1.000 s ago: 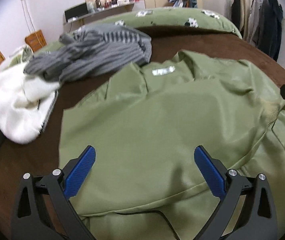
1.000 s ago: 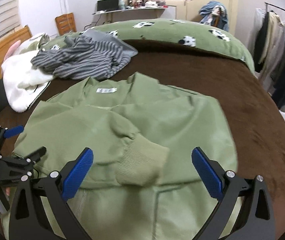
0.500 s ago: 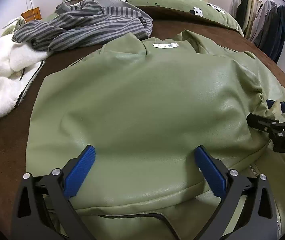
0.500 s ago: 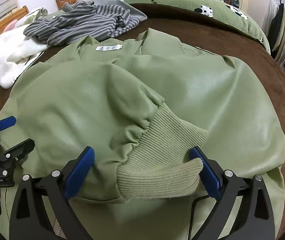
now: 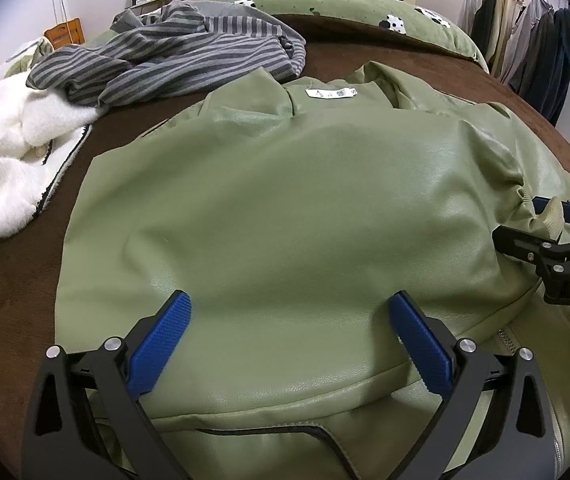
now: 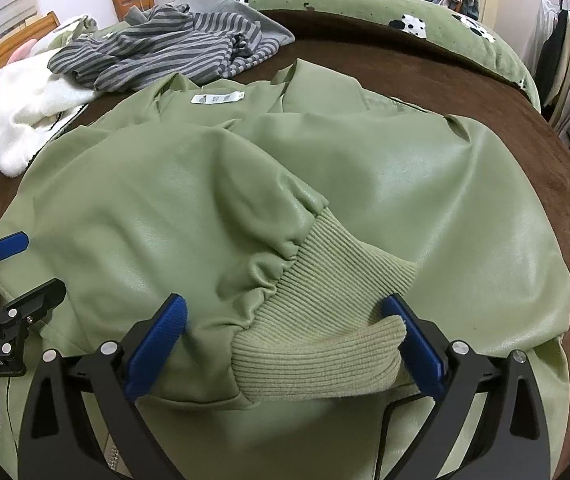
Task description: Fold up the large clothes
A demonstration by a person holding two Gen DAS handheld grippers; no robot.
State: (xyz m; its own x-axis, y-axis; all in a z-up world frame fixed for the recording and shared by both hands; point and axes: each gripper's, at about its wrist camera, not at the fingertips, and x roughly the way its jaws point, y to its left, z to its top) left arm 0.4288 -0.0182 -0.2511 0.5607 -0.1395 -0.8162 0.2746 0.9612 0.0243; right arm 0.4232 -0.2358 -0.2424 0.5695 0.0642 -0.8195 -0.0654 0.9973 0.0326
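I see the olive faux-leather jacket [image 5: 285,208] lying smooth and glossy on the brown bed cover [image 6: 465,92], white label at its collar. My left gripper [image 5: 289,340] hangs spread wide over its body, holding nothing. Only the right wrist view shows the ribbed knit cuff [image 6: 325,312] lying between my right gripper [image 6: 285,344] fingers, still wide apart. A striped grey garment [image 5: 173,60] and white fleece [image 5: 9,152] lie beyond.

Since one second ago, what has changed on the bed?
Both tongs came down close over the green jacket. The right tongs moved forward around the ribbed cuff, jaws open; the left tongs hang open, empty. The jacket, striped garment and white fleece stayed put.
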